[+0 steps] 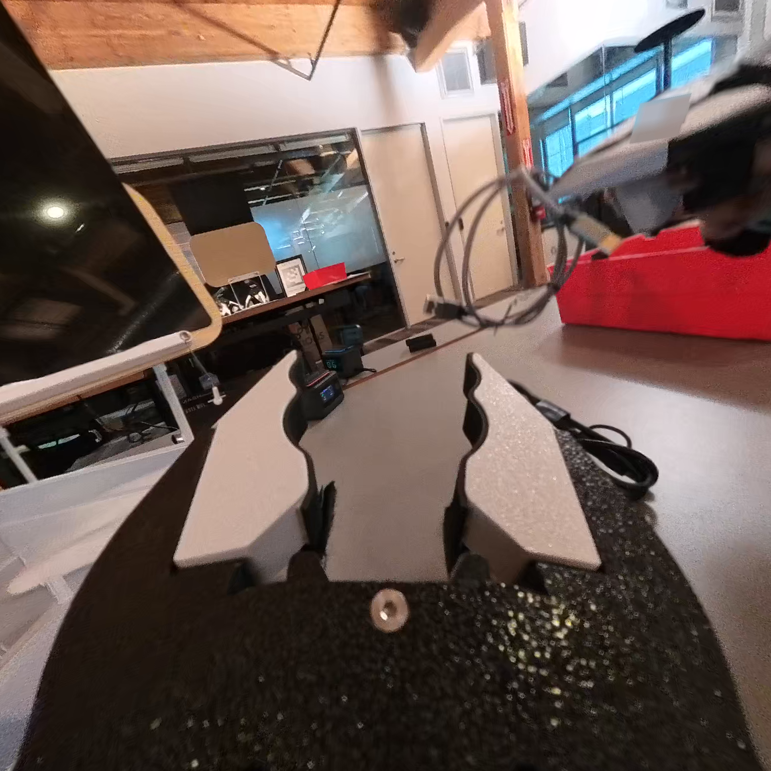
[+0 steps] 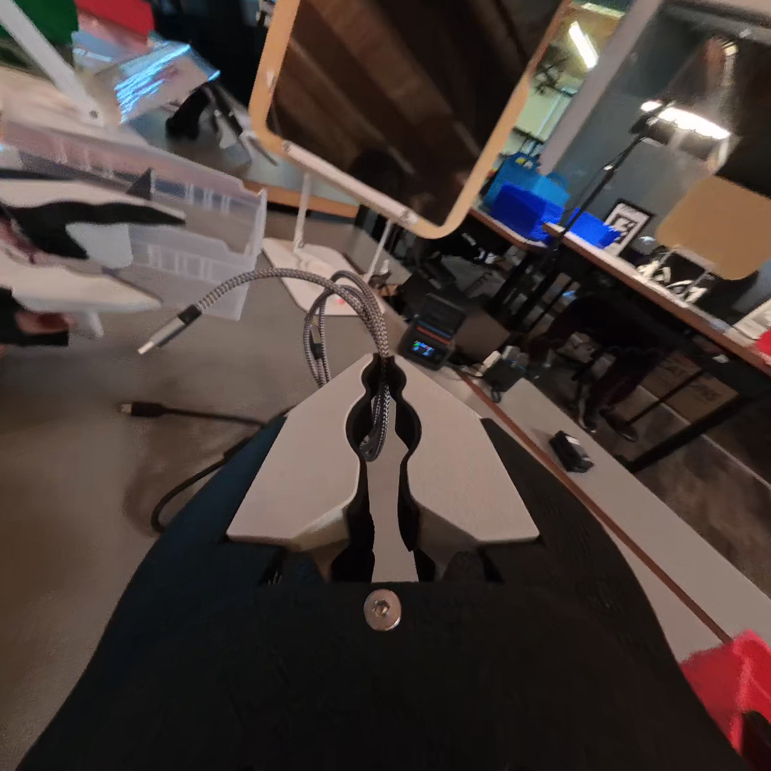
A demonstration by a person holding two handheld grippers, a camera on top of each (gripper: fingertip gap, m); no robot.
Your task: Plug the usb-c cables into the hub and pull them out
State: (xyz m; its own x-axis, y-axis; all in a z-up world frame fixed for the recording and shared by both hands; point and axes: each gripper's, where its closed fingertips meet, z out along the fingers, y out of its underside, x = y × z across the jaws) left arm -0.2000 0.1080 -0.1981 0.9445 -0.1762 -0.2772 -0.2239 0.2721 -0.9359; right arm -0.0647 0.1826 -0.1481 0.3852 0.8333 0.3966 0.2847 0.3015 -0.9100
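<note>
My right gripper [image 2: 383,364] is shut on a bundle of grey braided cable [image 2: 354,300] and holds it in the air above the grey table [image 2: 83,521]. The cable loops upward, and one silver plug [image 2: 167,333] hangs free to the left. In the left wrist view this gripper [image 1: 617,196] shows at the upper right with the looped cable [image 1: 467,258] dangling from it. My left gripper [image 1: 384,367] is open and empty, low over the table. A black cable [image 1: 605,450] lies coiled on the table just right of it and also shows in the right wrist view [image 2: 187,413]. A small black box [image 2: 571,452] lies near the table's far edge.
A red bin [image 1: 667,292] stands at the right on the table. A dark panel in a light wooden frame [image 2: 375,104] stands on a white stand at the back. A clear plastic organiser [image 2: 200,233] stands on the left. The table's far edge [image 2: 542,459] drops to the floor.
</note>
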